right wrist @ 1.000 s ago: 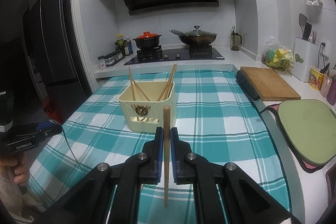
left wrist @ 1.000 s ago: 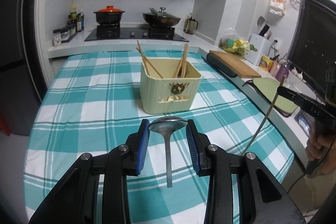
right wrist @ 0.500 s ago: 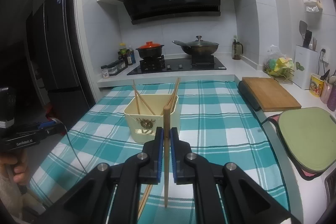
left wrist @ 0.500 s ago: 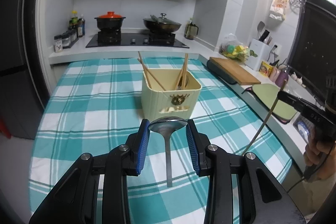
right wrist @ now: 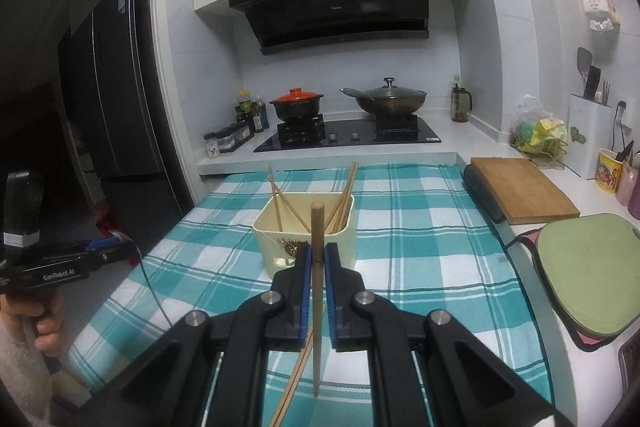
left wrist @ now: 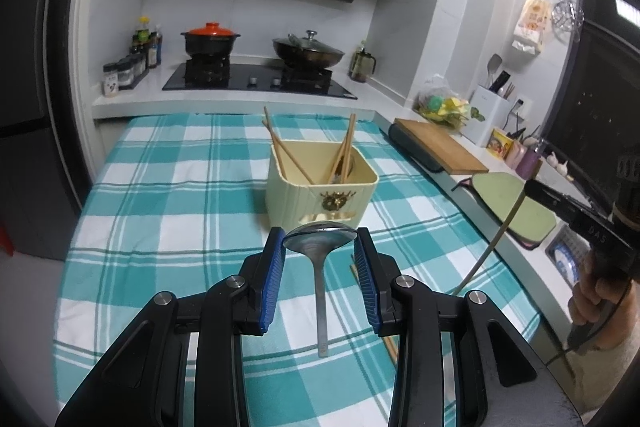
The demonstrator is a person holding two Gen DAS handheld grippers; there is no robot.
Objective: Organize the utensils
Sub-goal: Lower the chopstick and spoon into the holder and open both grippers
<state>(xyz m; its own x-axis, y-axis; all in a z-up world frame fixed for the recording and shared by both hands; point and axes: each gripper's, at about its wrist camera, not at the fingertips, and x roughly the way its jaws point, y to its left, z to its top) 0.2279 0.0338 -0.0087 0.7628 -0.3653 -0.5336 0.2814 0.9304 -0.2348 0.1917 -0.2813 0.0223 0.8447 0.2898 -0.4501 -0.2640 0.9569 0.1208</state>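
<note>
The left gripper clasps a metal spoon by its bowl; the right gripper is clenched on a chopstick. Both utensils hang above the checked worktop, not yet binned. One loose chopstick lies below. Beyond, the cream holder already has several chopsticks, with open cloth all around it.

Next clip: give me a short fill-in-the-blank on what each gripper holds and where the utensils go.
1. The left gripper holds a metal ____ by its bowl.
2. The right gripper is shut on a wooden ____.
3. Several chopsticks already stand in the cream ____ on the checked cloth.
4. One more chopstick lies on the ____, under the right gripper.

Missing words: spoon; chopstick; box; cloth
</note>
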